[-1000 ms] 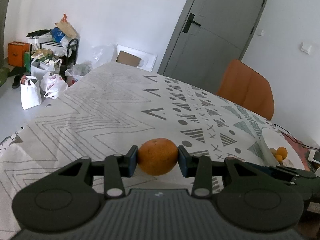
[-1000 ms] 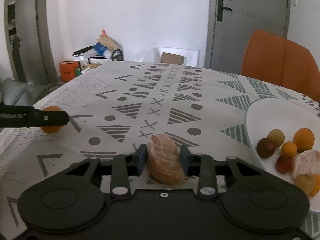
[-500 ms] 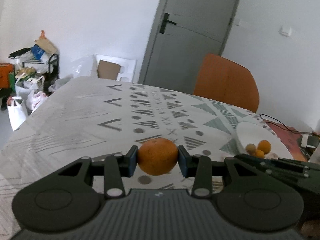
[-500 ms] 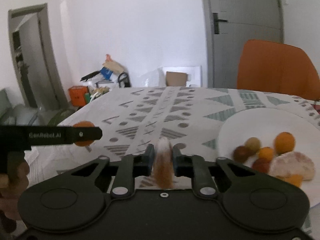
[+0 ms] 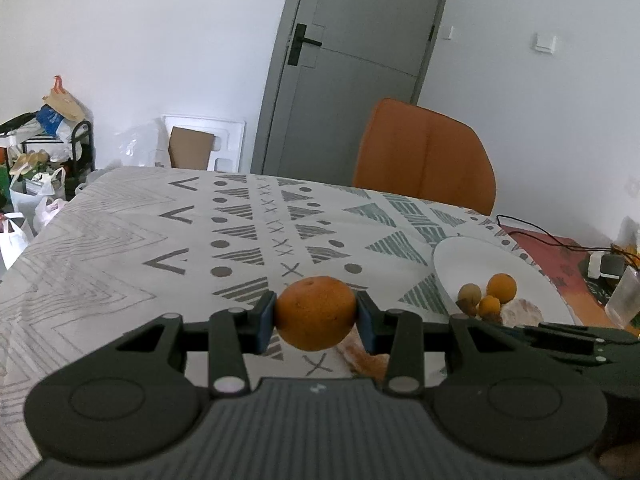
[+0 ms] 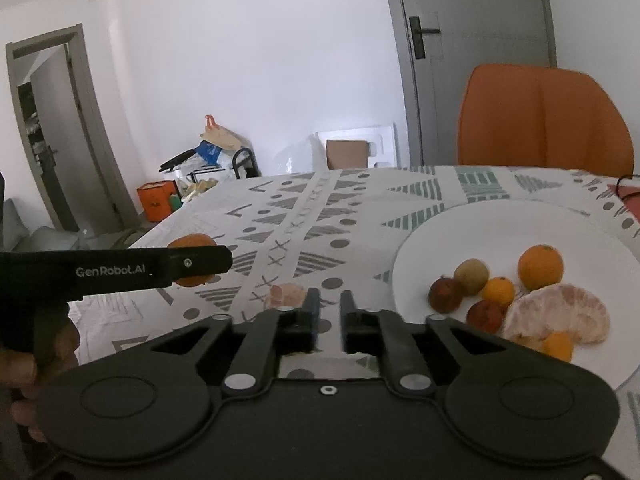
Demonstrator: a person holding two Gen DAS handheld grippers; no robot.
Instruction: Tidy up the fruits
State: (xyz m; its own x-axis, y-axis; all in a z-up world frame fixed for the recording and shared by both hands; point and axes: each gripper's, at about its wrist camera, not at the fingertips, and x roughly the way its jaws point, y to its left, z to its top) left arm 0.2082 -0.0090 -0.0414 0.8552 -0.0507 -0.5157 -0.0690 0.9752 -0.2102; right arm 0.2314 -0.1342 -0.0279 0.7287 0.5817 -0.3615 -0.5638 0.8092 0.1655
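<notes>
Two grippers near the plate [image 6: 420, 240]: left gripper [image 5: 316, 322] clamps an orange [image 5: 316, 318] for delivery; right gripper [image 6: 329, 314] is closed, empty.

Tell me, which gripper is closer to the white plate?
Right. The right gripper sits just beside the plate; the left gripper, holding the orange, is farther away, beyond the right one.
</notes>
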